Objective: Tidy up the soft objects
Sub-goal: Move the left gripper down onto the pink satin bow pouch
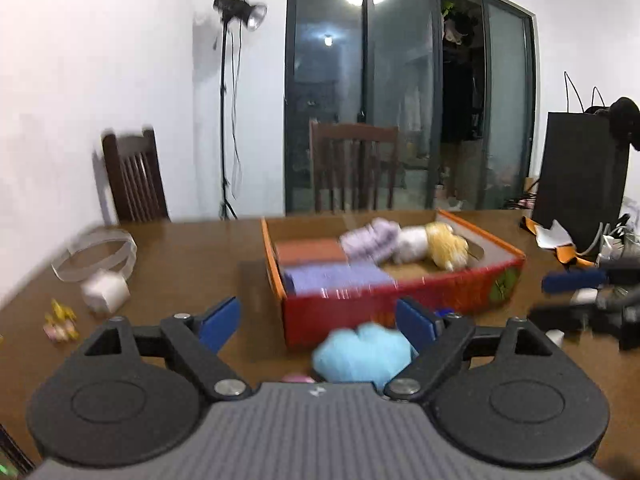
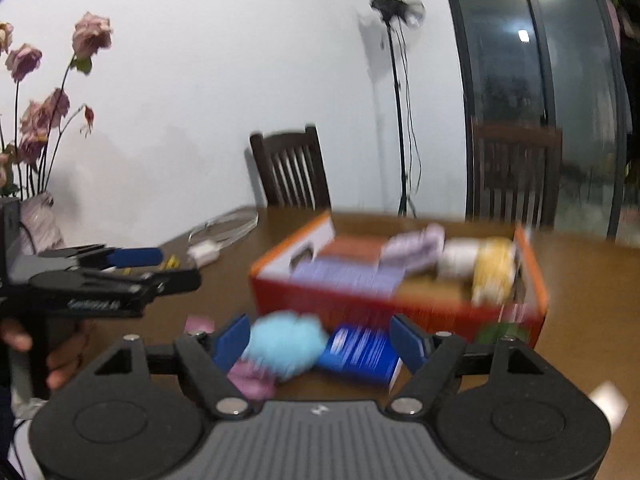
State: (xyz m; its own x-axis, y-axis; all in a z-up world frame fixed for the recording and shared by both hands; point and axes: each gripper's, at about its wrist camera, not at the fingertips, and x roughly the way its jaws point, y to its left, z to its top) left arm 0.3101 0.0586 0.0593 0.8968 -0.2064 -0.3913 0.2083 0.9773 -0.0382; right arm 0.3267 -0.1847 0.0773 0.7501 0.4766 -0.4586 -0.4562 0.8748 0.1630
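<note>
Both jaw pairs stand wide with nothing clamped. Left gripper (image 1: 318, 322): blue pads apart, a light-blue plush (image 1: 362, 354) lying on the bench (image 1: 192, 256) low between them, nearer the right-hand pad; pads not pressing on it as far as the blur allows. Right gripper (image 2: 320, 338): pads likewise spread, the same plush (image 2: 284, 342) just inside its left pad and a blue pack (image 2: 362, 354) just inside its right one, neither gripped. A small pink item (image 2: 250, 380) lies beside the plush, partly under it; identity unclear.

Beyond these, the red box (image 1: 400, 306) sits on the bench close behind the plush. Inside: folded purple cloth (image 1: 340, 278), an orange-brown one (image 1: 310, 252), a lavender roll (image 1: 370, 240), a white-and-yellow plush (image 1: 436, 246). Part of the box floor at the front right looks free.

Off to the left, a white block (image 1: 106, 292) and small yellow figures (image 1: 60, 320), well apart from the box.

Judgement: between placements; several soft things boxed, blue plush still outside. Next move calls for centring one pair of jaws on the plush, closing gently since it will compress, lifting over the near wall, and setting it in the free corner. Risk: catching the blue pack with it.
</note>
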